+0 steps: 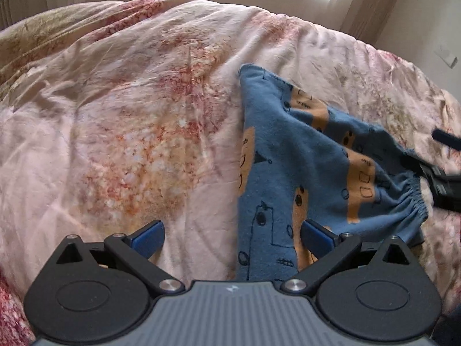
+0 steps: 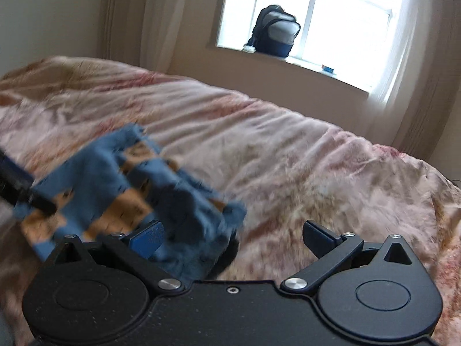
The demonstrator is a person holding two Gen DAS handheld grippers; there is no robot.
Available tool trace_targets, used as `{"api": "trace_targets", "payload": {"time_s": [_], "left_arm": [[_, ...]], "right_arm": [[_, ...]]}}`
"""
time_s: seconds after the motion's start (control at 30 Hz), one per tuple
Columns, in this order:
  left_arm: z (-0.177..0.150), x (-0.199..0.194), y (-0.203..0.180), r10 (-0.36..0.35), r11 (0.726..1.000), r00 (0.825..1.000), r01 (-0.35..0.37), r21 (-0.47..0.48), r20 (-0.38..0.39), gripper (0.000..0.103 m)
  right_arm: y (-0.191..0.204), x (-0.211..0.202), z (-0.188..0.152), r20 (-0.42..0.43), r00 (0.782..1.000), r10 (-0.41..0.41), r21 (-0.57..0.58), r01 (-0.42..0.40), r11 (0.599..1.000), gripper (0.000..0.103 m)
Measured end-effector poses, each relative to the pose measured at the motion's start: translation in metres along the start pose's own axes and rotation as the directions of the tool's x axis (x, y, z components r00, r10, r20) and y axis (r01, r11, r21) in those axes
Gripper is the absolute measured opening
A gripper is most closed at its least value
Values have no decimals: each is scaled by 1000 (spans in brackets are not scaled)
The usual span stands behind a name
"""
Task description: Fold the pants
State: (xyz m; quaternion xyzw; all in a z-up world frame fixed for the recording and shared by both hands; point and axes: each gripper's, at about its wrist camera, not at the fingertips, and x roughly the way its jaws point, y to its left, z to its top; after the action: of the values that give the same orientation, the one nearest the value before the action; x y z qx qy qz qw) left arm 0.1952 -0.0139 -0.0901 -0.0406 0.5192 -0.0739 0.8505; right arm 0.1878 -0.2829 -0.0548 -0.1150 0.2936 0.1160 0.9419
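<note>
Blue pants [image 1: 288, 158] with orange patches and black line drawings lie rumpled on a pink floral bedspread [image 1: 115, 115]. The elastic waistband points right. My left gripper [image 1: 233, 238] is open just above the cloth, its right finger over a pant leg and its left finger over bare bedspread. The right gripper [image 1: 438, 181] shows at the right edge, against the waistband. In the right wrist view, which is motion-blurred, the right gripper [image 2: 233, 238] is open, and the bunched pants [image 2: 115, 173] drape against its left finger [image 2: 147, 239]. The left gripper [image 2: 17, 184] shows at the far left.
The bedspread [image 2: 317, 158] stretches wide to the left of the pants and beyond them. A dark backpack [image 2: 275, 31] sits on the sill of a bright window behind the bed. Curtains hang on both sides of the window. A white wall plate [image 1: 446, 56] is on the right wall.
</note>
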Motion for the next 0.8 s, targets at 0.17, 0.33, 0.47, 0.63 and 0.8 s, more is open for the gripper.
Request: {"api": "trace_targets", "payload": {"time_s": [0.17,0.33,0.47,0.63,0.8], "left_arm": [[-4,3,-5,14,999,1000,-14,34,7,103],[-2,-4,-4,4,1000,999,-5,17,40,103],[1,-12,-7,-7,1000,996,4,25,91,103],[3,-14,-7,-10,1000,994,8,16,105,103],[3,-13,-6,-9,1000,994,8,16,105,103]], "right_arm": [[-18,36,-13,-88,994,-69,36,72,997,102],[-43,16,-8,-17,1000,25,262,-20,965,102],[-38,4,-3,25,999,40,251,-45,967,103],[-29,10,-2,-18,998,65,232,-59,971,102],[-26,16,-4,-35,997,75,231,-64,971,103]]}}
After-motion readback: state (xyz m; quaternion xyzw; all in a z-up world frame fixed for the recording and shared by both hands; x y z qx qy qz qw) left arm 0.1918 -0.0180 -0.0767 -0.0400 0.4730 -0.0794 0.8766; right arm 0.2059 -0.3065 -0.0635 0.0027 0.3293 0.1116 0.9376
